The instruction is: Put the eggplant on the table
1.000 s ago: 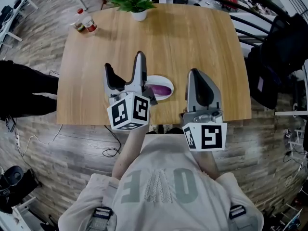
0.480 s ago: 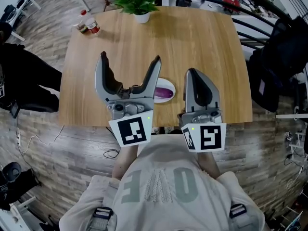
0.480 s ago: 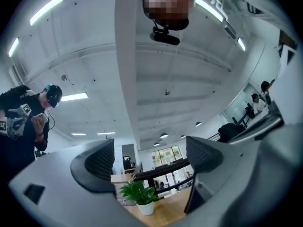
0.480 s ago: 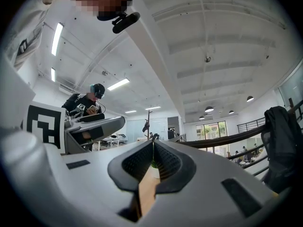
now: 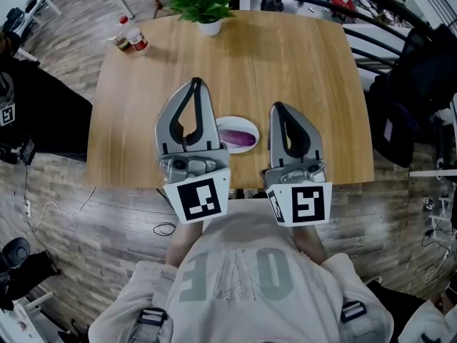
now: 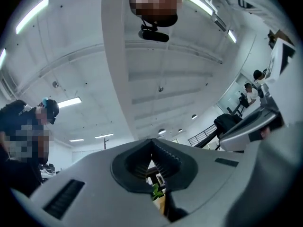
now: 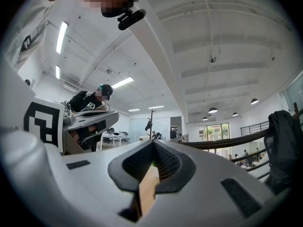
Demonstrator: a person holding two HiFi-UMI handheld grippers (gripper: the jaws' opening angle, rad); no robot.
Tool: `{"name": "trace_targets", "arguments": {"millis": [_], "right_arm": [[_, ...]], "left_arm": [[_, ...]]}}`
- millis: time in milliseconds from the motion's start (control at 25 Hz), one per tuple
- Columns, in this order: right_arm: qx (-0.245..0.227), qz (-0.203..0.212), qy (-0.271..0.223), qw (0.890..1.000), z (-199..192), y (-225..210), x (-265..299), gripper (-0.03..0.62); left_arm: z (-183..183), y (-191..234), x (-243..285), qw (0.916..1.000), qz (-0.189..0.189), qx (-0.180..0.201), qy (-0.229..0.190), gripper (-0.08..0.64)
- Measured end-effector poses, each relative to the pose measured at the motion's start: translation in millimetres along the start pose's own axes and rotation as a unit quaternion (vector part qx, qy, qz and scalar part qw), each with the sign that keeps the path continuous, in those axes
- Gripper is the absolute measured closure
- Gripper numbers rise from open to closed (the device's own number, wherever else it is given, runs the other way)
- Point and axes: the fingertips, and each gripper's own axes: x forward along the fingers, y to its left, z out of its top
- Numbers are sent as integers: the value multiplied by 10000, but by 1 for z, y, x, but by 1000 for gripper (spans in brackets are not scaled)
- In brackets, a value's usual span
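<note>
The purple eggplant (image 5: 240,138) lies in a white plate (image 5: 230,123) near the front edge of the wooden table (image 5: 285,56). My left gripper (image 5: 195,82) hovers just left of the plate, pointing away from me; its jaws are shut with nothing between them. In the left gripper view the left gripper (image 6: 151,141) has its pads meeting and aims up at the ceiling. My right gripper (image 5: 277,106) hangs just right of the plate, also shut and empty. The right gripper view shows the right gripper (image 7: 153,144) shut, with a strip of table seen through the gap below the pads.
A potted plant (image 5: 205,7) stands at the table's far edge and bottles (image 5: 131,36) at its far left corner. A person in black (image 5: 39,113) is left of the table. Dark clothing over a chair (image 5: 421,70) is to the right.
The left gripper rolled upright, rose beside the plate and went from wide open to shut, empty. The right gripper stayed almost still.
</note>
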Motion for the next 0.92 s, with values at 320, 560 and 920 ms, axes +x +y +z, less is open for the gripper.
{"name": "trace_targets", "arguments": {"millis": [320, 560, 920], "right_arm": [[-34, 48, -10, 10000, 0, 2, 3, 572], [86, 103, -103, 9999, 1, 3, 3, 572], [126, 169, -149, 9997, 4, 1, 4, 573]], "left_arm": [[8, -5, 1, 9996, -280, 89, -54, 551], [11, -9, 2, 9989, -440, 127, -80, 551], [13, -11, 3, 9989, -467, 68, 3, 551]]}}
